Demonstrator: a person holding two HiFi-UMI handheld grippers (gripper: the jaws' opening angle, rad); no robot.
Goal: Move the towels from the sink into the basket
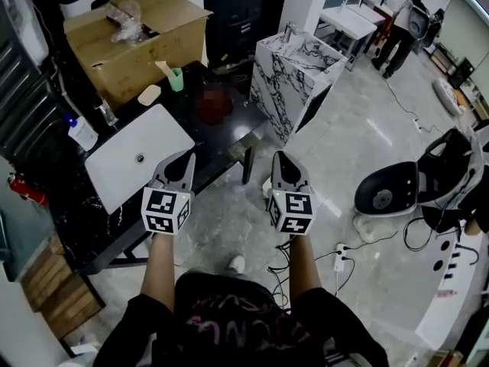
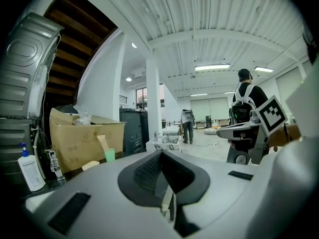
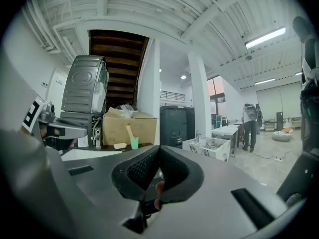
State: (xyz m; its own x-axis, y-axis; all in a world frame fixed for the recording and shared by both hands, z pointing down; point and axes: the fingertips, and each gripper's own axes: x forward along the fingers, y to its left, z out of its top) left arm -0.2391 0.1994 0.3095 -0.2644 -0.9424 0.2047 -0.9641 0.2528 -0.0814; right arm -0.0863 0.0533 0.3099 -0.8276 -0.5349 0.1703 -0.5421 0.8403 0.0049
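A white rectangular sink is set into the black counter at the left, and its basin shows no towel. I see no basket in any view. My left gripper is held over the counter's front edge beside the sink, jaws shut and empty; in the left gripper view the left gripper points across the room. My right gripper hangs over the floor to the right, shut with nothing in it, and the right gripper faces the counter.
On the counter stand a cardboard box, a green cup, a soap bottle and a blurred red thing. A marble-patterned unit with a tap stands beyond. Cables and a power strip lie on the floor; a person stands far off.
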